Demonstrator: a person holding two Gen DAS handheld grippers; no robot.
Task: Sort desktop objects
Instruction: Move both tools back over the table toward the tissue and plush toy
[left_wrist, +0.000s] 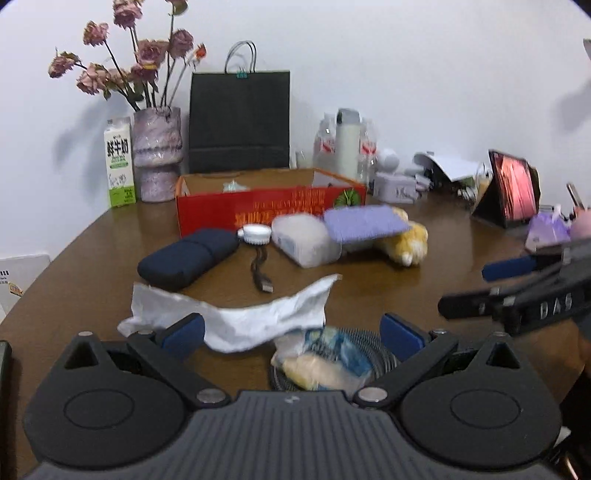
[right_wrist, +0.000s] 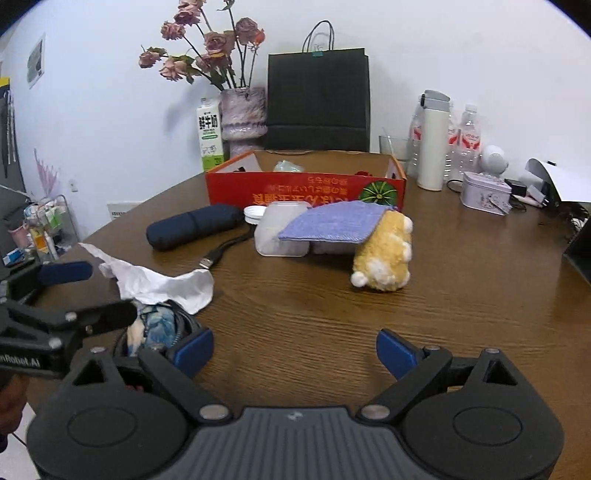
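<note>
Now both grippers hover low over the near edge of the brown surface (right_wrist: 461, 266), their jaws apart and holding nothing. The left gripper (left_wrist: 291, 332) sits above a crumpled tissue (left_wrist: 236, 321) and a snack bag (left_wrist: 325, 362) lying on a coiled black mat (left_wrist: 369, 343); the tissue drapes over the bag's far side. The right gripper (right_wrist: 295, 350) has only bare wood between its blue pads.

Farther in, a dark case (right_wrist: 195, 225) lies on the left, with a white cap (right_wrist: 255, 214) at its far end and a black USB cable (right_wrist: 225, 251) running toward the near side. Right of these stands a clear tub (right_wrist: 277, 232), and a purple cloth (right_wrist: 332, 225) bridges it and a yellow plush (right_wrist: 384, 254) tipped on its side. Behind them is the open red box (right_wrist: 306, 188).

Along the far wall stand a milk carton (right_wrist: 210, 136), a vase (right_wrist: 243, 118) of dried roses, a black paper bag (right_wrist: 317, 99), a white flask (right_wrist: 432, 144) and water bottles (right_wrist: 465, 144).

Only the right wrist view looks down into the box, where a pale wrapped item and something dark red lie; it also shows a small tin (right_wrist: 484, 192) and a shelf cart (right_wrist: 40, 229) at far left. Only the left wrist view shows a propped tablet (left_wrist: 513, 188) glowing red on the right, and the right gripper entering from that side.
</note>
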